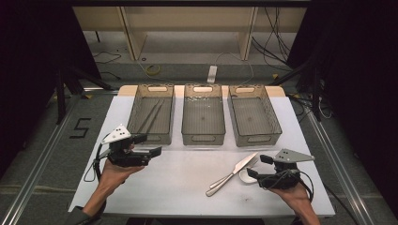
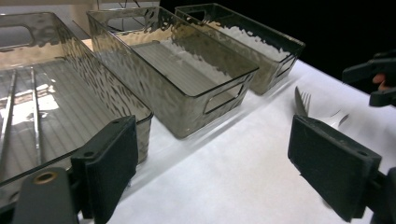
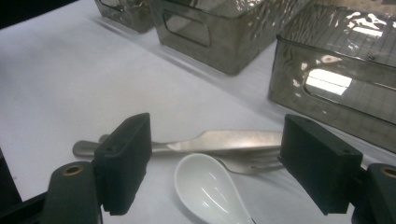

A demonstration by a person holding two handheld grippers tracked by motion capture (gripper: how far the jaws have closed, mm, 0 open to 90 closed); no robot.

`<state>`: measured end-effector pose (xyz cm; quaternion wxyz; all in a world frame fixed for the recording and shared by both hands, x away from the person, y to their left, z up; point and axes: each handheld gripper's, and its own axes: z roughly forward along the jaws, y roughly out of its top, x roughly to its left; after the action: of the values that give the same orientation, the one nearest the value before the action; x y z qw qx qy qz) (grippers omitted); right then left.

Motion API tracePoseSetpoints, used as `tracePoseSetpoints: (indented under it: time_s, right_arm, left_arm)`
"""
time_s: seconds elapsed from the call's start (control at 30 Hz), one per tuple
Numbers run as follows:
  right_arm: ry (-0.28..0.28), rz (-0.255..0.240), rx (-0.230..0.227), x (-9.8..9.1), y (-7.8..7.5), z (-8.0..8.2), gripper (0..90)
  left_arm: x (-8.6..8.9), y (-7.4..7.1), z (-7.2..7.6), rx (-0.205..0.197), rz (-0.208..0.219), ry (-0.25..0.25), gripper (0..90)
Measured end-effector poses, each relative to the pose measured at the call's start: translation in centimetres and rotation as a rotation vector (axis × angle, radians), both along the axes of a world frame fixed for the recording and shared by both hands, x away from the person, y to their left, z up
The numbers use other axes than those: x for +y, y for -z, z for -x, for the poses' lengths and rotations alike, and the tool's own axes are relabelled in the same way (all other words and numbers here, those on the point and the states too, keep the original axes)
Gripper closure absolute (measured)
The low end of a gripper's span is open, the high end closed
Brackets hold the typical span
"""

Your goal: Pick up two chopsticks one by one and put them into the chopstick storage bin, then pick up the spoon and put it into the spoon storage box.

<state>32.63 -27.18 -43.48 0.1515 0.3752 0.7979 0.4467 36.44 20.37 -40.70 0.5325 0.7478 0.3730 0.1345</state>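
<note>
A steel knife (image 1: 233,172) lies diagonally on the white table (image 1: 178,183), with a fork (image 3: 254,164) beside it and a white ceramic spoon (image 1: 246,176) at the blade end. My right gripper (image 1: 257,165) is open just right of them; in the right gripper view its jaws (image 3: 222,161) straddle the spoon (image 3: 210,186) and the knife (image 3: 224,140) without touching. My left gripper (image 1: 151,144) is open and empty at the front of the left bin (image 1: 153,138). Two metal chopsticks (image 1: 151,115) lie in that bin.
Three clear grey bins stand in a row at the back; the middle bin (image 1: 203,139) and the right bin (image 1: 261,139) hold nothing. In the left gripper view the fork's tines (image 2: 302,100) and the other gripper (image 2: 373,79) show at the right. Bare white table lies between my hands.
</note>
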Motion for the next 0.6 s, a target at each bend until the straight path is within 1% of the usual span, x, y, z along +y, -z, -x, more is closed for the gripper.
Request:
tracePoseSetpoints:
  time_s: [0.07,0.17,0.2,0.33,0.43,0.6]
  right_arm:
    - [0.003,0.019,0.007,-0.3,0.0,-0.1,25.9]
    - [0.007,0.046,0.022,-0.6,0.2,-0.2,25.9]
    - [0.006,0.057,0.024,-0.7,0.2,-0.2,25.9]
    - [0.010,0.074,0.042,-1.1,0.5,-0.3,25.9]
    - [0.009,0.087,0.054,-1.2,0.6,-0.2,25.9]
    - [0.000,0.117,0.071,-1.2,0.8,-0.3,25.8]
  left_arm:
    - [0.0,0.0,0.2,-0.007,0.000,-0.001,15.7]
    - [0.0,0.1,0.5,-0.010,0.005,-0.001,15.7]
    - [0.1,0.2,0.6,-0.008,0.001,0.000,15.7]
    - [0.2,0.4,0.9,-0.003,-0.001,-0.002,15.6]
    - [0.1,0.3,1.1,-0.024,-0.011,-0.015,15.7]
    - [0.1,0.3,1.3,-0.031,-0.015,-0.013,15.7]
